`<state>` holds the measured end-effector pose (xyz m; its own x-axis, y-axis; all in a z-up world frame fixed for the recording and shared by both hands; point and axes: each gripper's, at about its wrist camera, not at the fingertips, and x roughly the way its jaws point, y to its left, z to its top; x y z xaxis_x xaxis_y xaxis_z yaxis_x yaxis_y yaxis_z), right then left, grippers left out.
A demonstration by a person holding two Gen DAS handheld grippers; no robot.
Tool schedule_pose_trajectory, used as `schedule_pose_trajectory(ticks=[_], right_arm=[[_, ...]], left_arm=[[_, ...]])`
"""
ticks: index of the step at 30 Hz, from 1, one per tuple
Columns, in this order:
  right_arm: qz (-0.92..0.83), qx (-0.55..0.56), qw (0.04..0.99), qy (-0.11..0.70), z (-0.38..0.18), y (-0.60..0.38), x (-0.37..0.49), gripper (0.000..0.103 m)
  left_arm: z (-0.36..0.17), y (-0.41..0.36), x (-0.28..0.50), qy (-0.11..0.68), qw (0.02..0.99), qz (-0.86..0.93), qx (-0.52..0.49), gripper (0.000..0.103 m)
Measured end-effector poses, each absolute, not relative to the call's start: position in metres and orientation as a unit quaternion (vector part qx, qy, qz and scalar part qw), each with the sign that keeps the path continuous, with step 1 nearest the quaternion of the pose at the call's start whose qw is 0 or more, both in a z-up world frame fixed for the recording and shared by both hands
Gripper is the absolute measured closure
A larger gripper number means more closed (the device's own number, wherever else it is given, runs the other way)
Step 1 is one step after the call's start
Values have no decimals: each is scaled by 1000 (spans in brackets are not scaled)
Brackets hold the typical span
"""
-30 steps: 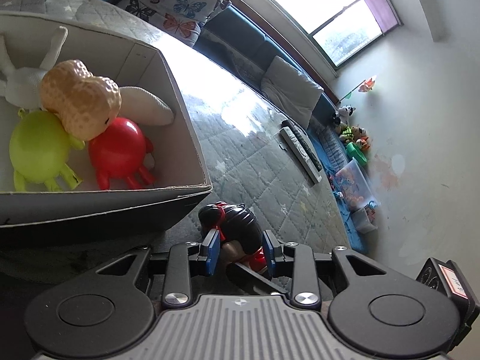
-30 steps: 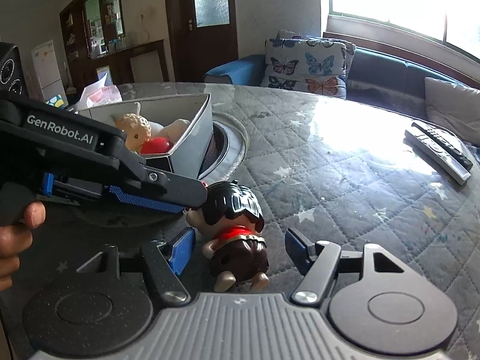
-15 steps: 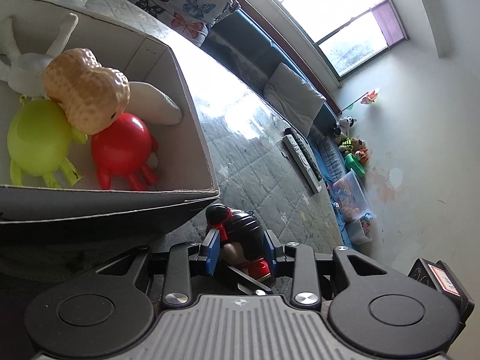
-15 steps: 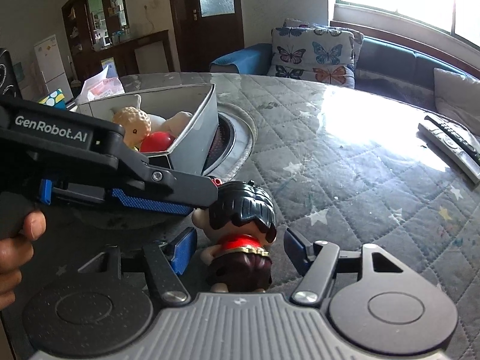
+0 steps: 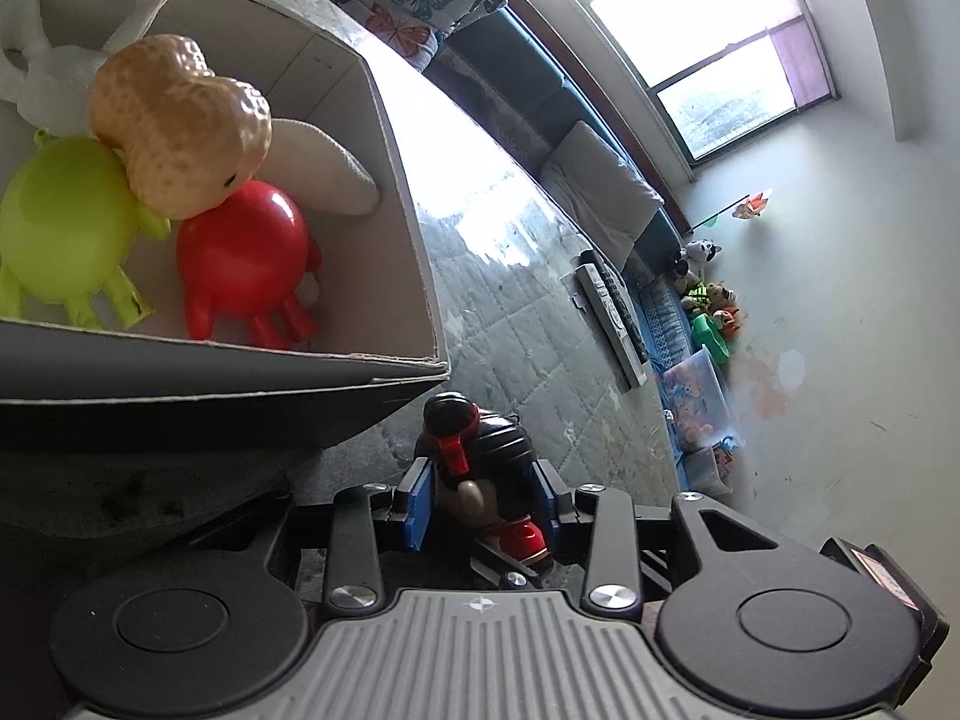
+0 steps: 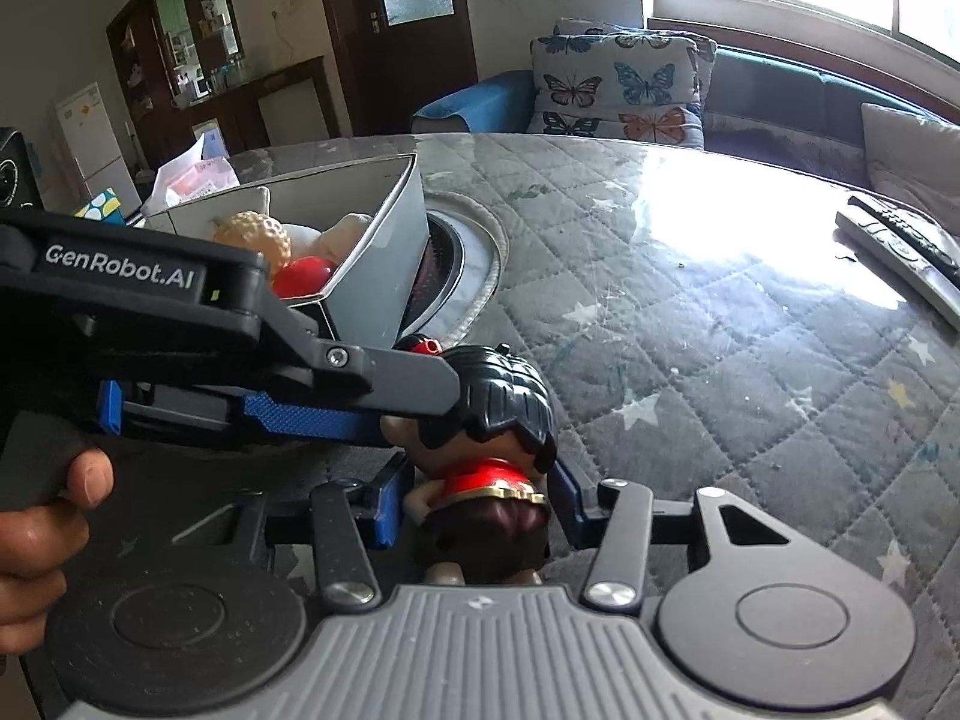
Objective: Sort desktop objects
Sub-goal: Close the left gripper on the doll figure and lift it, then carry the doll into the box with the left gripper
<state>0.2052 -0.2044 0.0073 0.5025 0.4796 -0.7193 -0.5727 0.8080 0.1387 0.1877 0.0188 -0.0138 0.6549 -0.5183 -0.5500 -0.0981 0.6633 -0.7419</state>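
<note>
A small doll with black hair, a red bow and a red-and-brown dress (image 6: 492, 420) stands on the quilted table beside the grey toy box (image 6: 384, 252). My left gripper (image 5: 483, 501) is shut on the doll's head (image 5: 480, 444). My right gripper (image 6: 474, 507) has its blue pads against the doll's body on both sides. The box (image 5: 384, 192) holds a peanut toy (image 5: 180, 126), a lime green toy (image 5: 60, 228), a red toy (image 5: 240, 252) and a white plush (image 5: 60, 72).
Two remote controls (image 5: 612, 312) lie on the far side of the table, also in the right wrist view (image 6: 900, 246). A round inset (image 6: 462, 264) sits behind the box. Butterfly cushions (image 6: 618, 84) and a sofa stand beyond the table edge.
My right gripper has moved forward and closed from wide open onto the doll's body. My left gripper stays shut on the doll's head and has come closer to the box.
</note>
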Motion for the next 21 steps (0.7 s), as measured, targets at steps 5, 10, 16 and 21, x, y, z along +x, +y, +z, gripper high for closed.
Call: schedule_pose_trajectory(ticks=[5,10,16,21], right_arm=[[300,-43,867,395,7,-210,201,54],[293,-31,874,387,14,-216,188,54],[297,-40,885,357,40,-209,172,54],[316,-49,891,323,66,-186,165,54]], left_arm=[[-10,14,185,397,828,-141,-370,66],[2,9,173,388,837,-158,-352,66],[30,15,152,354,855,-168,-339,66],[61,39,136,312,878,-157,-329,66]])
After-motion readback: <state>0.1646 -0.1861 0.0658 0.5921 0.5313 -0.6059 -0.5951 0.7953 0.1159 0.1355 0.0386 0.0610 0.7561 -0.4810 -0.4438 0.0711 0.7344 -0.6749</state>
